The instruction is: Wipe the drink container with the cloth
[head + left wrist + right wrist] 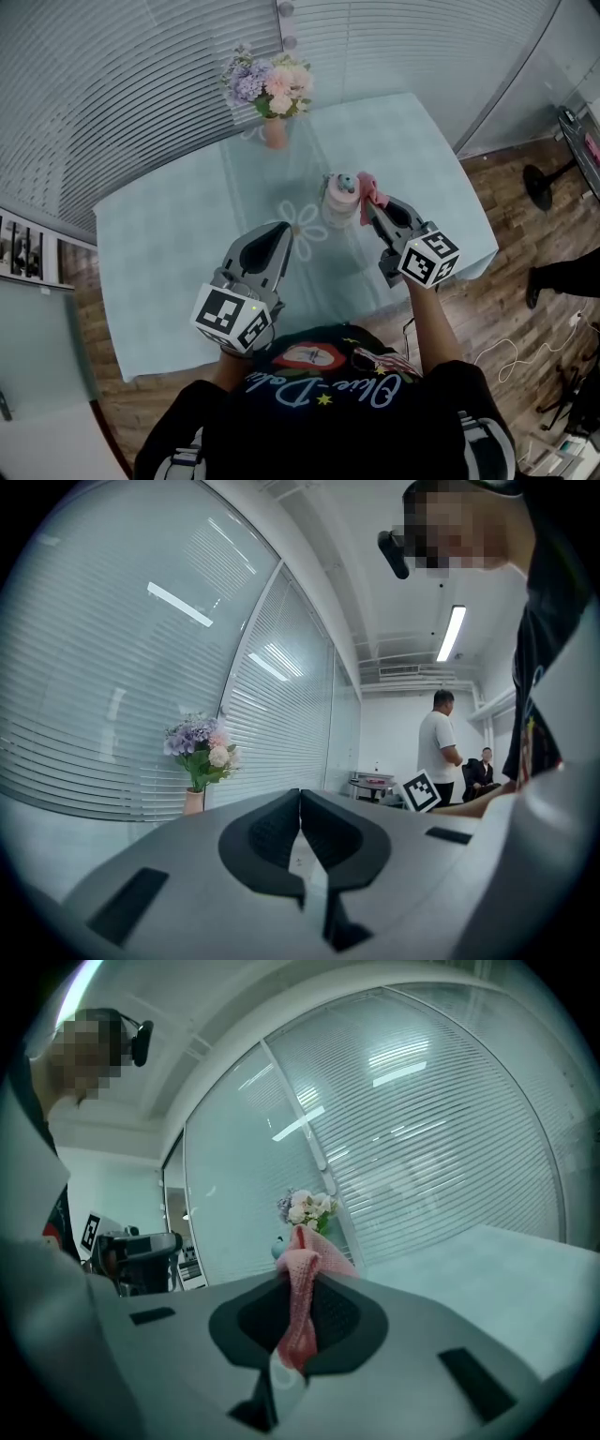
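A small pale drink container (340, 200) with a teal lid stands upright near the middle of the table (169, 244). My right gripper (368, 200) is shut on a pink cloth (372, 187), which it holds against the container's right side. In the right gripper view the pink cloth (302, 1297) runs up between the shut jaws, and only the container's teal lid (279, 1244) peeks past it. My left gripper (284, 231) hovers left of the container with its jaws shut on nothing (300, 793).
A vase of flowers (272, 92) stands at the far side of the table, behind the container. A floor fan (544, 183) and a person's leg (562, 277) are off the table's right edge. Blinds cover the glass wall (141, 84) beyond.
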